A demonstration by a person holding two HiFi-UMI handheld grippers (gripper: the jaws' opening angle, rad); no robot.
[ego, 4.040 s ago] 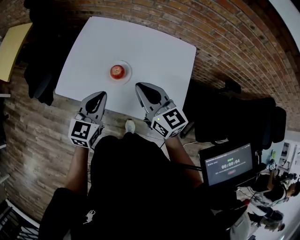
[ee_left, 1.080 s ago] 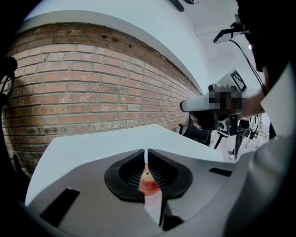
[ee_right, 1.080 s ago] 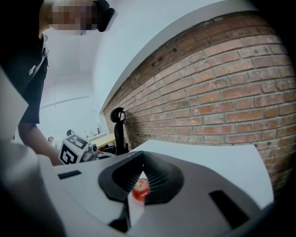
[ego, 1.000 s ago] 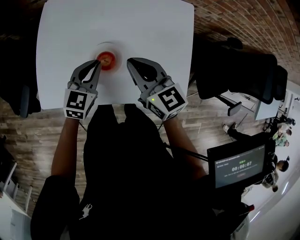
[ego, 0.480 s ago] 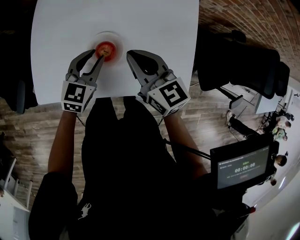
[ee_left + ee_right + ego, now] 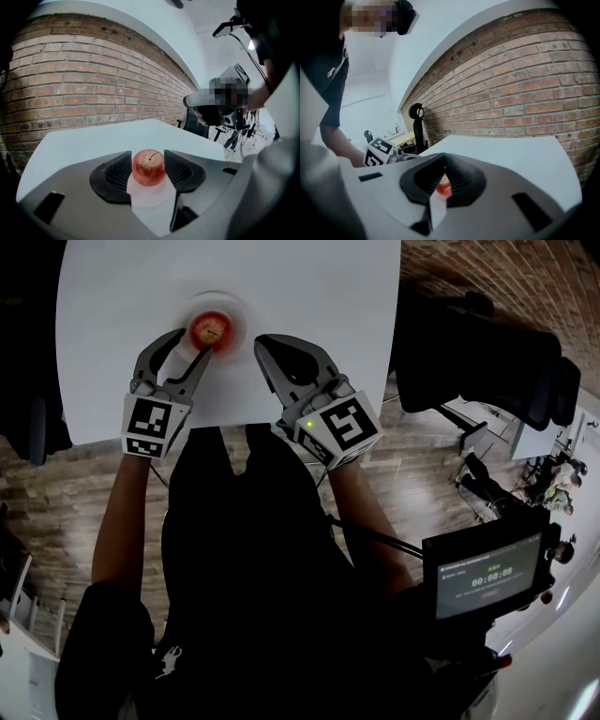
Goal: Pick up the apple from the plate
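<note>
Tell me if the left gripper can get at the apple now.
Probably yes: the left gripper, its jaws have just been opening, and the apple stands between them on the plate; nothing blocks it.

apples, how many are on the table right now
1: the apple sits on the white plate near the front of the white table. No other shows in any view, and little of the tabletop is covered.

Between the left gripper's (image 6: 148,159) jaws, which have just been opening, the apple (image 6: 149,167) has glossy, speckled red skin. The plate (image 6: 149,199) under it looks smooth and white. The pads (image 6: 117,174) are ribbed matt black, and the shells (image 6: 93,215) are matt grey plastic. Beyond the jaws lie a smooth white worktop (image 6: 93,140) and a rough brick wall (image 6: 93,89).
</note>
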